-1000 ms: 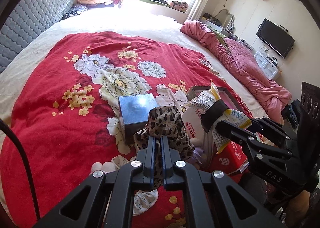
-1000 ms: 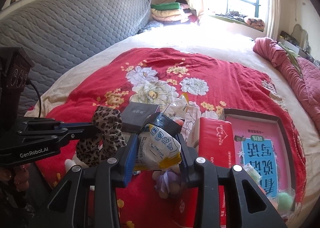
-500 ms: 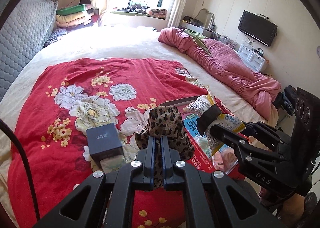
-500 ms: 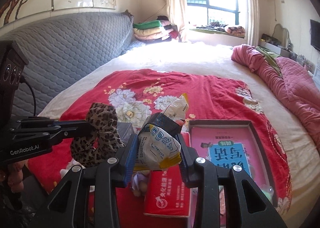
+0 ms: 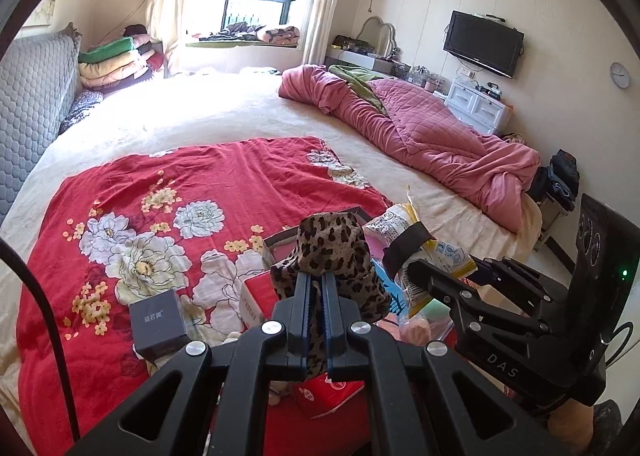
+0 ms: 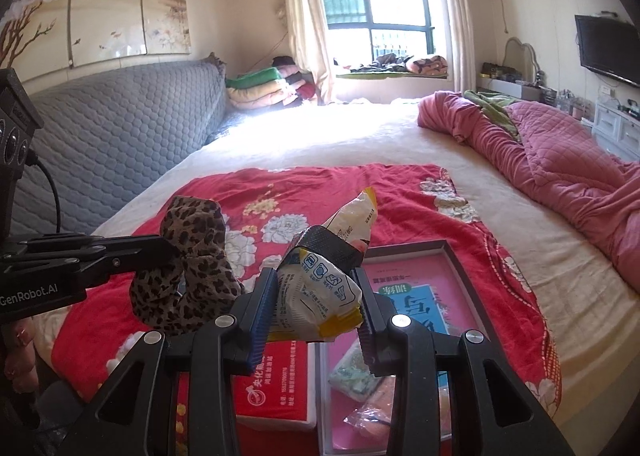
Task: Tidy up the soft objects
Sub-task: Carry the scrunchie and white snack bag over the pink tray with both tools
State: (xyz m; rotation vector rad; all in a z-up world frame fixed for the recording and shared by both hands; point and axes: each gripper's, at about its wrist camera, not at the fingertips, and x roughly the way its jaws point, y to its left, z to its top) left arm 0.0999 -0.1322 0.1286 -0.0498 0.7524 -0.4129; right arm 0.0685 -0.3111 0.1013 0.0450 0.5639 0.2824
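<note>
Two grippers hang above the near end of a bed, each clamped on something soft. The left gripper (image 5: 316, 296) has its jaws pressed nearly together on a leopard-print cloth (image 5: 332, 252), which bunches up above the fingertips and droops below them; from the right wrist view the same cloth (image 6: 192, 268) hangs off the tip of that gripper (image 6: 170, 252) at the left of the frame. The right gripper (image 6: 316, 300) squeezes a white and yellow snack packet (image 6: 320, 288) between its blue-padded fingers (image 6: 262, 304), a black band wrapped around the packet's middle and its crimped top sticking up. In the left wrist view that packet (image 5: 416, 240) sits just right of the cloth, held by the right gripper (image 5: 404, 268).

Below both lies a red floral blanket (image 5: 168, 192) spread over a cream bedsheet (image 6: 340, 140). On the blanket, under the right gripper, sits a shallow dark-rimmed box tray (image 6: 468, 268) lined with a pink and blue printed sheet, holding small plastic-wrapped items (image 6: 352, 376). Touching its left side is a red tissue pack (image 6: 276, 384). A small dark blue box (image 5: 158, 320) rests on the blanket left of the left gripper. Farther off, a crumpled pink quilt (image 5: 420, 128) runs along the bed's right side, a grey quilted headboard (image 6: 120, 136) stands at the left, and folded bedding (image 6: 264, 90) is stacked near the window.
</note>
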